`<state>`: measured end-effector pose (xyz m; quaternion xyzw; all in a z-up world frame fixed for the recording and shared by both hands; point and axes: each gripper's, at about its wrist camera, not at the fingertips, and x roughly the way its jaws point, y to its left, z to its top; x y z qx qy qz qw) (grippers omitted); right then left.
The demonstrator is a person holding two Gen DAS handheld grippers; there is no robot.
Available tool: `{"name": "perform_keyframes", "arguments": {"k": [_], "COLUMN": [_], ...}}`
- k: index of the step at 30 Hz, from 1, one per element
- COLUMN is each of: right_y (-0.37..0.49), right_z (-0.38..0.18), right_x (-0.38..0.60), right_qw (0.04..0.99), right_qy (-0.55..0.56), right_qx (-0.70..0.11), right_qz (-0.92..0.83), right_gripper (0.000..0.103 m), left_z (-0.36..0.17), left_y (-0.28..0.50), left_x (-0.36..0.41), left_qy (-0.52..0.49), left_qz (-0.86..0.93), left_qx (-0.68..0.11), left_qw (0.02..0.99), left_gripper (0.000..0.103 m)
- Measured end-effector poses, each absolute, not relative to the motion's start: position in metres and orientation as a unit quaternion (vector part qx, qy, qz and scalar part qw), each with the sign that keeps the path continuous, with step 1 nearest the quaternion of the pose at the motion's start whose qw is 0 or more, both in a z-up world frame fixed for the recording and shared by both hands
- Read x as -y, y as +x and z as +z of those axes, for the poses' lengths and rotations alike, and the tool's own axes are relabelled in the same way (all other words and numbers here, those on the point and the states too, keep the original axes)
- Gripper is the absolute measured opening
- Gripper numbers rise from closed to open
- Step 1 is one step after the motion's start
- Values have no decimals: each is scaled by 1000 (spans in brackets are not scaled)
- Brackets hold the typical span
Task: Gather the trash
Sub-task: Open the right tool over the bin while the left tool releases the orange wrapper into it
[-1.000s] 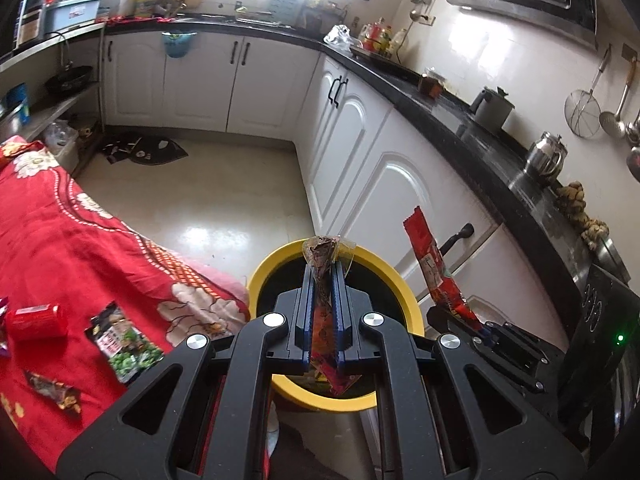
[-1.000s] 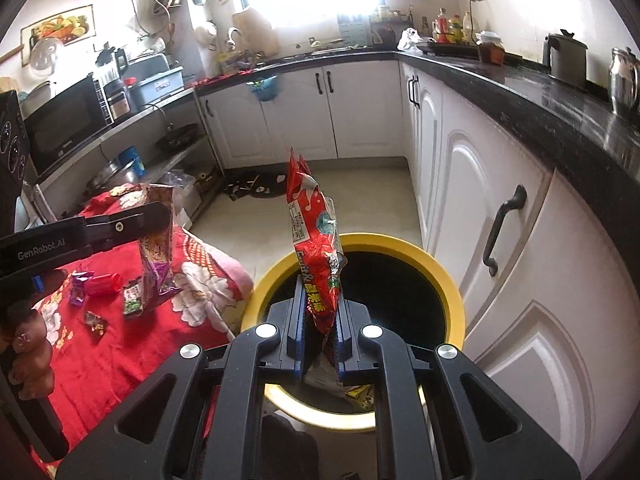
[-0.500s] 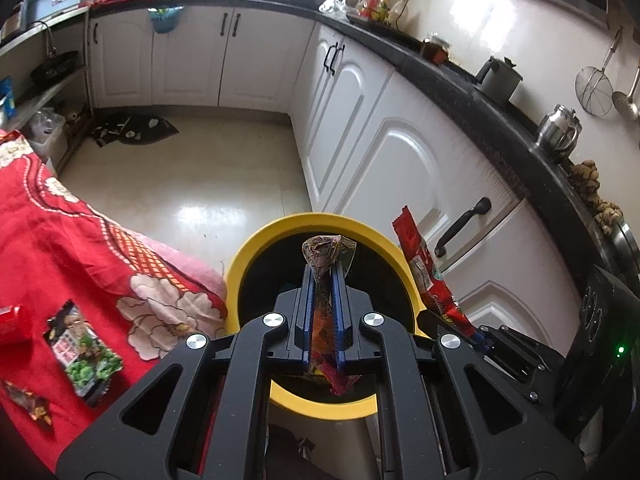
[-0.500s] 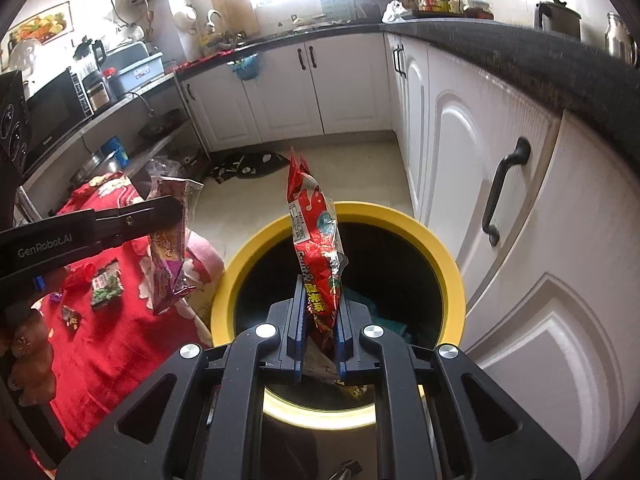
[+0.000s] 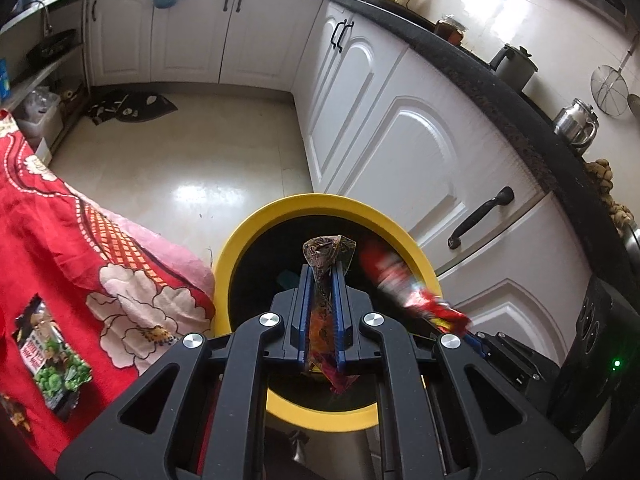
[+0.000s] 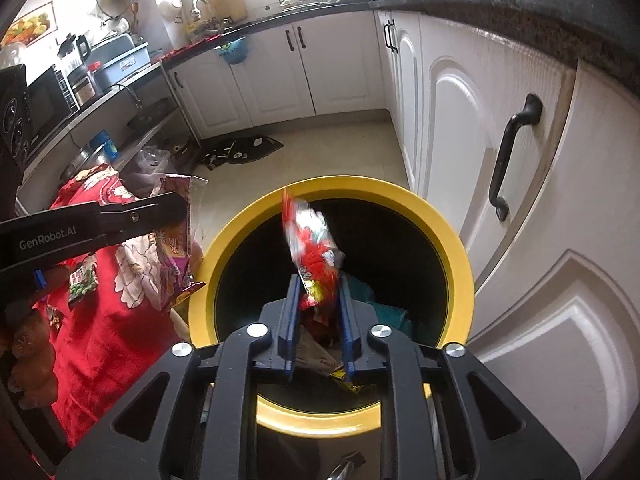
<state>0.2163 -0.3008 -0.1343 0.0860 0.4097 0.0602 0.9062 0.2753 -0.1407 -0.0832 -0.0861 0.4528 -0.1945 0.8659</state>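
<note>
Now | I see right tool (image 6: 318,300) opening, red wrapper (image 6: 314,252) slipping (light, limp) | left tool (image 5: 322,304) pinches brown wrapper (image 5: 326,256) over bin (image 6: 460,248).

Bin (image 5: 320,208) stands on floor between cloth-covered table (image 5: 60,240) at left and cabinet doors (image 5: 420,152) at right. 2 wrappers over bin mouth: left gripper's wrapper (image 5: 326,256), right gripper's wrapper (image 6: 312,248). 1 packet (image 5: 52,360) lies on table. Mat (image 5: 128,106) on floor behind.
</note>
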Motion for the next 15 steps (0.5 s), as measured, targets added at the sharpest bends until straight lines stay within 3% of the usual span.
{"name": "perform_keyframes", "arguments": {"k": [3, 5, 7, 14, 15], "right_y": [218, 217, 214, 201, 199], "right_z": [-137, -136, -135, -128, -127], "right_x": [302, 302, 303, 307, 307], "right_qw": [905, 906, 908, 914, 915], "right_qy": [85, 85, 85, 82, 83], "right_qx": [-412, -410, -407, -397, -394], "right_qz": [55, 52, 47, 33, 31], "right_gripper": [35, 39, 49, 60, 63], "left_z": [-87, -89, -90, -84, -81], "left_y": [279, 281, 281, 275, 272], "left_x": [141, 139, 136, 122, 119], "left_qy": [-90, -94, -99, -106, -103], "left_qz": [-193, -187, -187, -173, -168], "left_qx": [-457, -457, -460, -452, -446], "left_qw": [864, 864, 862, 869, 873], "left_gripper": [8, 21, 35, 68, 77]}}
